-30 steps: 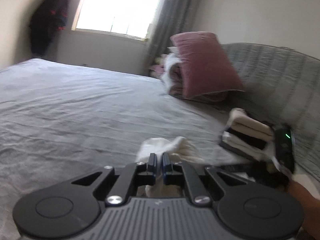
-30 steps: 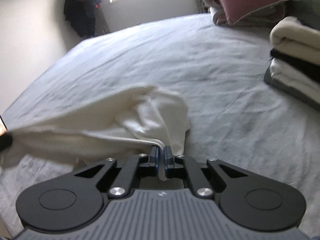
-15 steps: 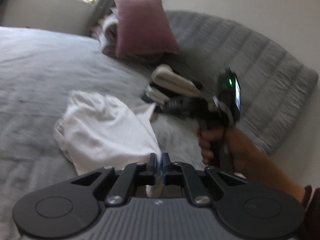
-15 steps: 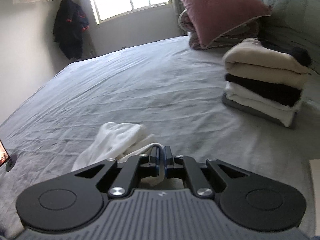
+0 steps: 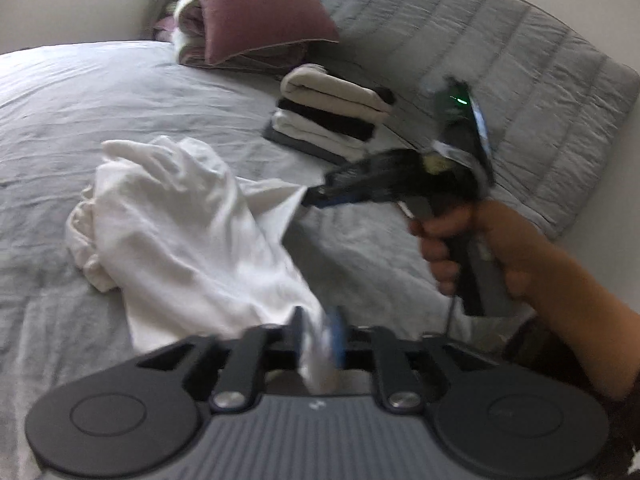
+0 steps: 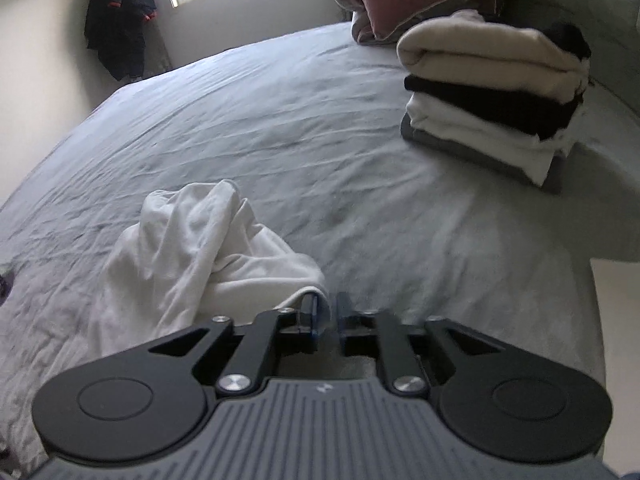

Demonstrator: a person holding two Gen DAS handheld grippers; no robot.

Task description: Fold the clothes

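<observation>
A crumpled white garment (image 5: 172,220) lies on the grey bed sheet (image 5: 80,92); it also shows in the right wrist view (image 6: 192,248). My left gripper (image 5: 318,336) has its fingers a little apart, with a corner of the white cloth still between them. My right gripper (image 6: 326,314) has its fingers slightly apart, with the garment's edge at the left finger. In the left wrist view the right gripper (image 5: 310,198) touches another corner of the garment, held by a hand.
A stack of folded clothes (image 6: 492,92) sits on the bed near the grey padded headboard (image 5: 500,72); it also shows in the left wrist view (image 5: 332,112). A pink pillow (image 5: 260,8) leans on bedding behind it. A dark jacket (image 6: 118,20) hangs by the window.
Both grippers' fingers have parted from tightly shut to slightly apart. The garment has settled lower onto the bed. The right gripper has come closer to the folded stack.
</observation>
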